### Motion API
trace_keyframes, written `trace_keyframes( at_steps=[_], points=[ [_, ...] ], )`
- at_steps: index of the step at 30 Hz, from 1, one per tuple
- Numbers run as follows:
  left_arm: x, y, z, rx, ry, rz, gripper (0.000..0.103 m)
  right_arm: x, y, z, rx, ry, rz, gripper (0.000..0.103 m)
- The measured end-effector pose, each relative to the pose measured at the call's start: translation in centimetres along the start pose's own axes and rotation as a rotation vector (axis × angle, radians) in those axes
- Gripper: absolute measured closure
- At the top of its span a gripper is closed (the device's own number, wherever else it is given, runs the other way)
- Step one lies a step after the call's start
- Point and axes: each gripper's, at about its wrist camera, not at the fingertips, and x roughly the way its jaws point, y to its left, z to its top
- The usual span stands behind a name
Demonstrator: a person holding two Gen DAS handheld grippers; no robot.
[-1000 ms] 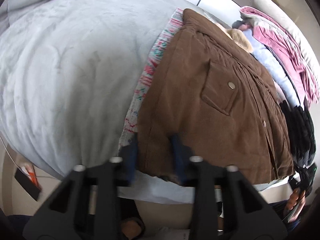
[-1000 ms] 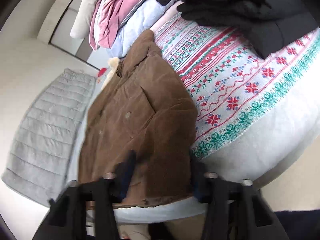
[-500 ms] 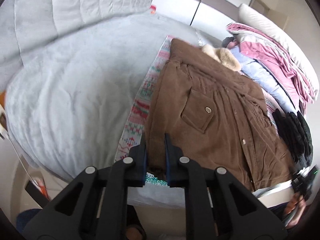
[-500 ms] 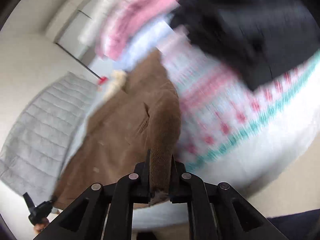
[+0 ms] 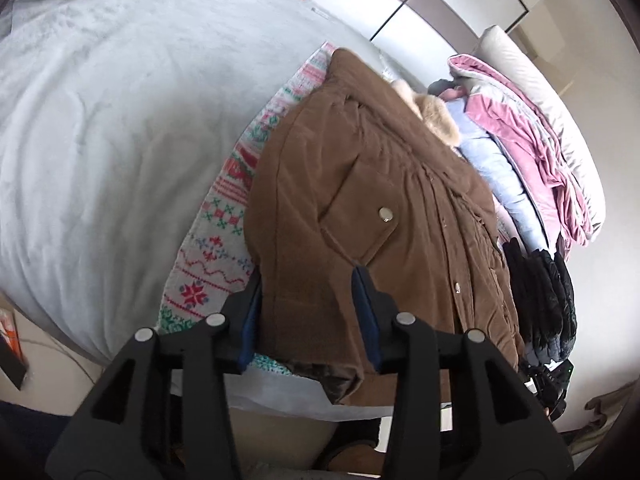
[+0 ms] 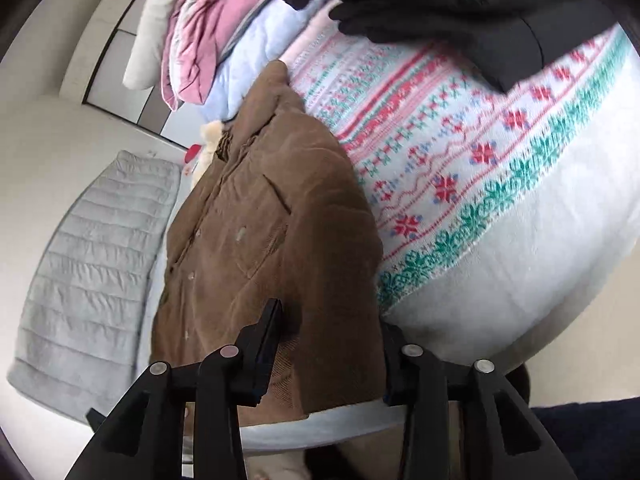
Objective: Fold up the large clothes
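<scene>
A brown corduroy coat (image 5: 372, 216) with a pale fur collar (image 5: 434, 114) is laid flat on a patterned knit blanket (image 6: 460, 184) over a bed. The left gripper (image 5: 307, 296) is seen at the coat's near hem, its jaws opening, the hem between them but unpressed. The right gripper (image 6: 332, 328) is likewise opening astride the coat's other hem corner, released. Black garments (image 6: 432, 4) are piled beyond.
</scene>
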Motion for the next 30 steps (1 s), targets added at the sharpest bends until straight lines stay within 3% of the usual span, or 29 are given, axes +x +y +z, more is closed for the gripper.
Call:
trace_keyframes(
  at_steps=[2,6,14,18,20,24,25,26,30],
  points=[
    [-0.3,0.1,0.1,-0.014,-0.017,-0.007,0.06,-0.5,0.3,-0.2,-0.02,-0.018,-0.006,0.077],
    [-1.1,-0.3,0.5,-0.003,-0.063,-0.028,0.06,-1.3,1.2,-0.1,-0.049,-0.053,0.035,0.077],
    [1.5,-1.0,0.5,0.029,-0.001,0.046,0.058,0.8,-0.4,0.3,0.068,0.005,0.031,0.071],
    [1.4,-0.6,0.4,0.026,-0.006,0.043,0.057,0.9,0.1,0.1,0.024,0.004,0.013,0.071],
    [1.9,-0.7,0.2,0.043,0.009,0.053,0.05,1.2,0.1,0.0,0.023,0.008,0.01,0.071],
    [2.8,-0.1,-0.2,0.042,0.022,0.121,0.048,1.4,0.0,0.0,0.015,0.004,0.005,0.075],
    [2.8,0.0,-0.3,0.051,0.024,0.133,0.059,1.2,0.1,0.0,0.0,-0.003,0.0,0.081],
    [2.9,0.0,-0.4,0.065,0.028,0.161,0.078,1.2,0.4,0.0,-0.014,-0.007,-0.001,0.087],
    [1.9,-0.8,-0.2,0.087,-0.003,0.17,0.088,0.2,1.0,0.2,-0.009,-0.021,0.055,0.092]
  ],
)
